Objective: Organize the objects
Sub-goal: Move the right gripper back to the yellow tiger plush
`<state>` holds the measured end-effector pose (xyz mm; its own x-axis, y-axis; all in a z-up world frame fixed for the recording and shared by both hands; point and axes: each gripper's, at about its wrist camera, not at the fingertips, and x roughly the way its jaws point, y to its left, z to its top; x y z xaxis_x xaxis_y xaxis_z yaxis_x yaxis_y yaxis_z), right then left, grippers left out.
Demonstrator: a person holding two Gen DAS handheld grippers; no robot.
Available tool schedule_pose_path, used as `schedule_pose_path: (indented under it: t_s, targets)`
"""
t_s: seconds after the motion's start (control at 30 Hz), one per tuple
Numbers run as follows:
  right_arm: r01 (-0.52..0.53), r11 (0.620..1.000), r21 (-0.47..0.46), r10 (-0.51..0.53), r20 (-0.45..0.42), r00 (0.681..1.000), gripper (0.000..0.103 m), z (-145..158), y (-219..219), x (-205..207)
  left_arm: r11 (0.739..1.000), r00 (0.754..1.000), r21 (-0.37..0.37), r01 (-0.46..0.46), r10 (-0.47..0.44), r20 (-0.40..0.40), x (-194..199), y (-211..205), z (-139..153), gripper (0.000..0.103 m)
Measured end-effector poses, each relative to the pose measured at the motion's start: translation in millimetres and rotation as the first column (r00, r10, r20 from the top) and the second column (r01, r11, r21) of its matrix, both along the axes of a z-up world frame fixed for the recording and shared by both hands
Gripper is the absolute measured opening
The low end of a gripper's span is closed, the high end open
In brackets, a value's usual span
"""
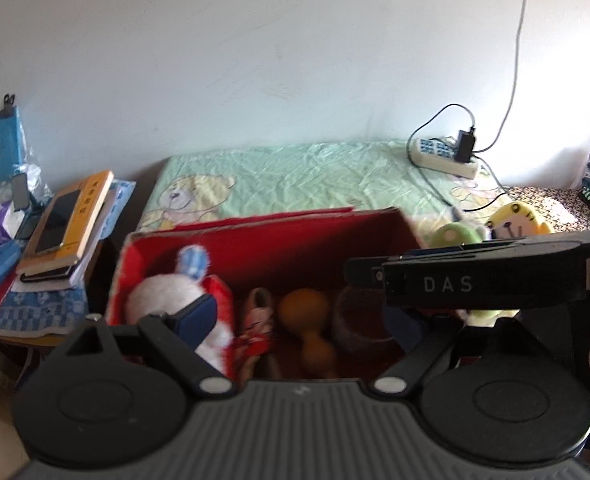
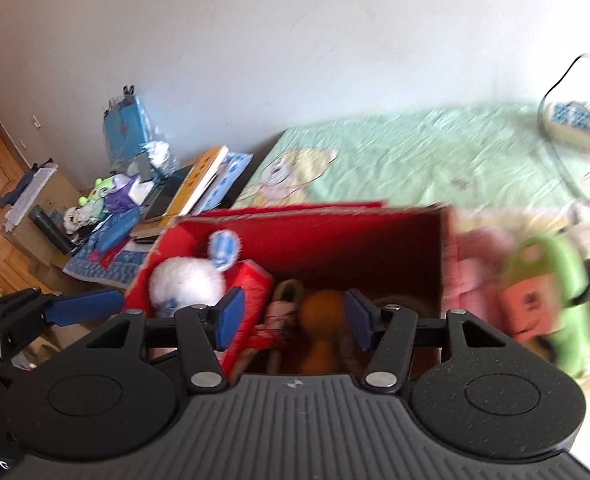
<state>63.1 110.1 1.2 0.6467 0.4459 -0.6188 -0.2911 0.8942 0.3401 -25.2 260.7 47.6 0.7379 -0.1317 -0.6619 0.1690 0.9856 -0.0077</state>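
While both grippers hang over the one red box [image 1: 295,240] on the bed [image 1: 315,172], each stands with its jaws spread and nothing between them: the left gripper [image 1: 299,320] and the right gripper [image 2: 293,320]. The left one's right-hand finger is largely covered by the other tool's black body.

Inside the box four things can be counted with fair certainty: one white plush toy [image 1: 163,294] with a blue-checked ear, one red carton [image 2: 251,296] leaning against it, one brown-and-red toy [image 1: 257,320] too blurred to identify, and one orange gourd-shaped toy [image 1: 309,320]. A dark rounded shape at the box's right end is unclear.

Outside the box, on the bed to its right, lie one green plush [image 2: 555,296], one pink plush [image 2: 479,276] and one yellow-faced plush [image 1: 515,216]; motion blur smears all three. One white power strip [image 1: 443,156] lies near the wall. A bench [image 1: 35,312] left of the bed carries a stack of books [image 1: 67,232].
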Motion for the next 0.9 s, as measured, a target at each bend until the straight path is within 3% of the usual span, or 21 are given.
schedule_pose_path:
  t_s: [0.27,0.63,0.9]
  targets:
    - [0.105,0.992,-0.063,-0.103,0.037,0.994,0.059,7,-78,-15,0.997,0.996,0.007,0.081,-0.082,0.035,1,-85,3,0.091]
    - [0.265,0.959,-0.099,-0.264,0.020,0.964,0.059,-1,-184,-32,0.979,0.979,0.045,0.199,-0.201,0.032,8,-198,-7,0.095]
    - [0.334,0.936,-0.108,-0.336,0.005,0.942,0.059,-13,-232,-40,0.977,0.980,0.073,0.201,-0.200,-0.014,22,-244,-22,0.096]
